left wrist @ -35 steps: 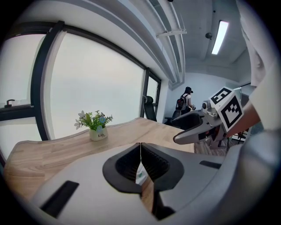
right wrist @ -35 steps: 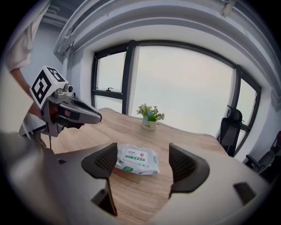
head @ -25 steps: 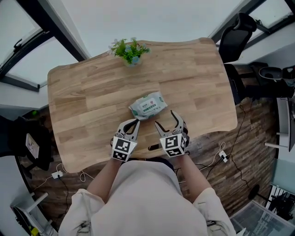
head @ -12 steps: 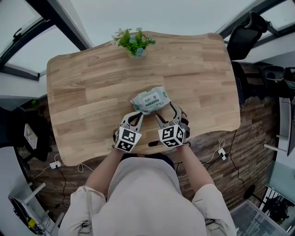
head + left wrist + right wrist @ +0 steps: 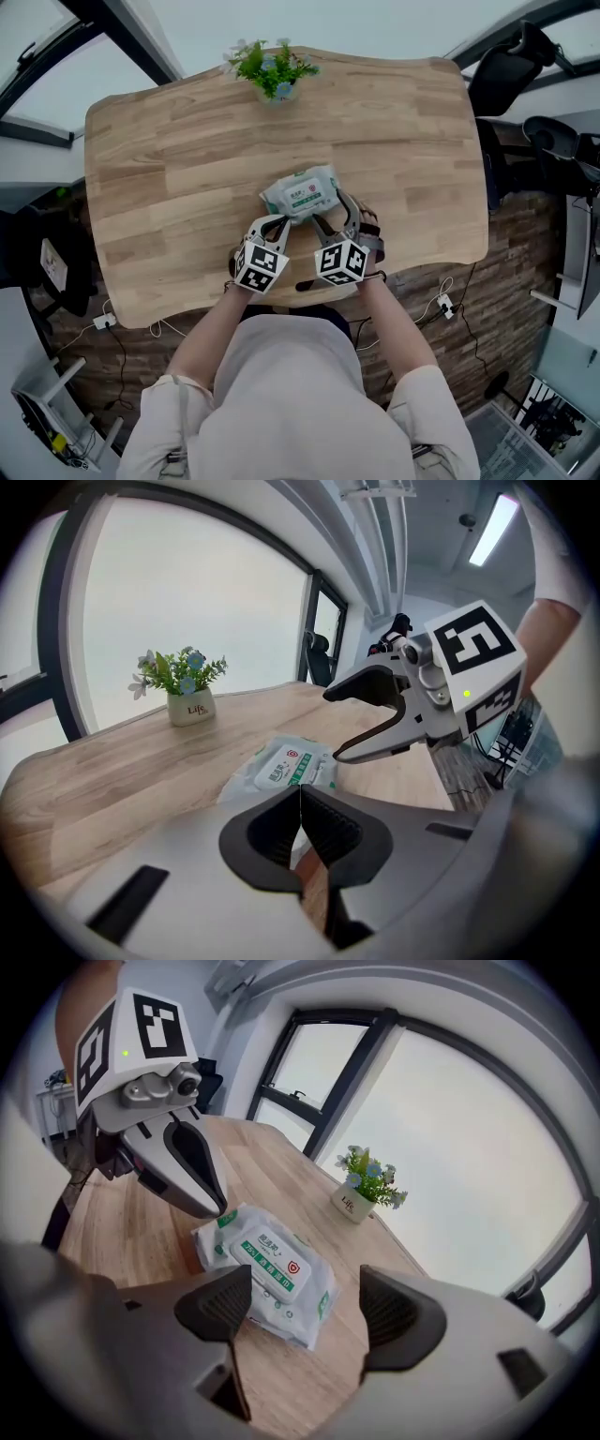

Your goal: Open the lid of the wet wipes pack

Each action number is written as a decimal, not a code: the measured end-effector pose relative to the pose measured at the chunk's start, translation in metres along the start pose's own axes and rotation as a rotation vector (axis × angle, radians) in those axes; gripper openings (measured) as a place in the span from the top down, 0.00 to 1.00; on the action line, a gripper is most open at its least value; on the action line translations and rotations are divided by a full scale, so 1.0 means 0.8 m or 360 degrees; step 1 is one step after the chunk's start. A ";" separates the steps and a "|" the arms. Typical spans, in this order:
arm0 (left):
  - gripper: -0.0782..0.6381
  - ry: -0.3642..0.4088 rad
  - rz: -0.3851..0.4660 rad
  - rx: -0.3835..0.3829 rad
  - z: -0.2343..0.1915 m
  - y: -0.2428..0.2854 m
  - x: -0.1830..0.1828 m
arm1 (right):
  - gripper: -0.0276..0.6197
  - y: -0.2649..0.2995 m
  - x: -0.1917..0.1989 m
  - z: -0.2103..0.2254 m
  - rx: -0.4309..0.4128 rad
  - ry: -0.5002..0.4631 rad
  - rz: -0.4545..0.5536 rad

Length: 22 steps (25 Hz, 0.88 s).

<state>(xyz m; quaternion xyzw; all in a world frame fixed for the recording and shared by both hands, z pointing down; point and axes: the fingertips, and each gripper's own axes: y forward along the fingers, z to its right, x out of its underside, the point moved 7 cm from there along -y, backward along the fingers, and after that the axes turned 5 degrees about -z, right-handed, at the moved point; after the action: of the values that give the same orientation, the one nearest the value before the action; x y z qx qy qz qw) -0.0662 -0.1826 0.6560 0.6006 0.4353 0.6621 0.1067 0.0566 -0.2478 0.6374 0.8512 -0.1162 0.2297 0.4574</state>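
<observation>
The wet wipes pack [image 5: 302, 192] lies flat on the wooden table [image 5: 169, 169], white and green, with its rectangular lid [image 5: 265, 1252] down and facing up. My left gripper [image 5: 271, 226] sits just short of the pack's near left corner, its jaws shut on nothing [image 5: 300, 808]. Over the pack's near right end is my right gripper [image 5: 331, 215], jaws wide open; in its own view the pack [image 5: 272, 1265] shows between and beyond the open pads [image 5: 305, 1307]. Neither gripper touches the pack.
A small potted plant [image 5: 272, 70] stands at the far edge of the table. The near table edge [image 5: 309, 295] runs under my wrists. A black office chair [image 5: 511, 66] is off the right end; cables trail on the floor below.
Both grippers have moved forward from the near edge up to the pack. The left stays shut and the right stays open. The pack has not moved.
</observation>
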 end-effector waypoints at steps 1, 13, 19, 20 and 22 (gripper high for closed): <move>0.86 -0.0004 -0.0002 -0.0001 -0.001 0.002 0.000 | 0.40 0.003 -0.001 -0.001 0.0001 -0.0033 0.0001; 0.86 -0.0086 -0.0073 -0.0014 -0.005 0.031 0.011 | 0.40 0.030 0.002 -0.007 -0.0044 -0.0279 -0.0026; 0.86 -0.0128 -0.0103 -0.0006 -0.004 0.042 0.021 | 0.40 0.037 -0.001 -0.010 -0.0051 -0.0387 -0.0026; 0.86 -0.0133 -0.0104 -0.0006 -0.003 0.042 0.022 | 0.40 0.038 -0.002 -0.010 -0.0054 -0.0410 -0.0024; 0.86 -0.0145 -0.0106 -0.0005 -0.003 0.044 0.025 | 0.40 0.039 -0.004 -0.011 -0.0063 -0.0440 -0.0021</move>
<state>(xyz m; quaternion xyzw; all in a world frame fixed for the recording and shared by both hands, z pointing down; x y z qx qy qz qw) -0.0600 -0.1916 0.6949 0.6153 0.4487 0.6307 0.1492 0.0386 -0.2578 0.6627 0.8663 -0.1771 0.1049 0.4552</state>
